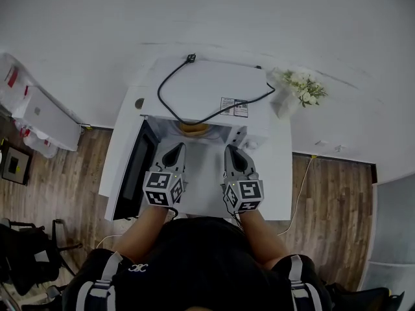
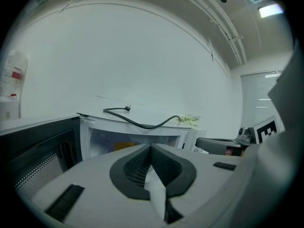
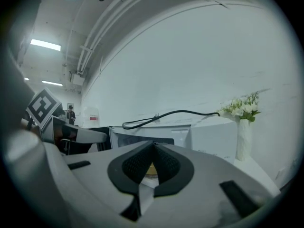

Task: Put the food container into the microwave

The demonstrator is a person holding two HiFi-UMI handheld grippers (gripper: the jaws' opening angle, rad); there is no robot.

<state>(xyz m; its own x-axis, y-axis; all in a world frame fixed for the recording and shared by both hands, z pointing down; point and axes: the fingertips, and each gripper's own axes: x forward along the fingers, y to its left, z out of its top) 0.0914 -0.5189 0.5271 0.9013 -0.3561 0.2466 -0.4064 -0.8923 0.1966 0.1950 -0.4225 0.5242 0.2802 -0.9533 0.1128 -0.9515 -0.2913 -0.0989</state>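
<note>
The white microwave [image 1: 207, 92] stands on a white table [image 1: 280, 186] with its door [image 1: 131, 168] swung open to the left. The food container [image 1: 193, 127], brownish-orange, sits inside the cavity, partly hidden under the top. My left gripper [image 1: 174, 149] and right gripper [image 1: 233, 151] are side by side just in front of the opening, both shut and holding nothing. In the left gripper view the left gripper [image 2: 151, 147] points at the cavity, where the container [image 2: 124, 146] shows as an orange patch. In the right gripper view the container [image 3: 150, 169] peeks between the dark pads of the right gripper [image 3: 153, 146].
A black power cable [image 1: 170, 86] lies loose on the microwave's top. A white vase of flowers [image 1: 296, 89] stands at the table's back right corner. A white wall is behind the table. A wooden floor lies on both sides, and a white cabinet [image 1: 39, 115] stands at the left.
</note>
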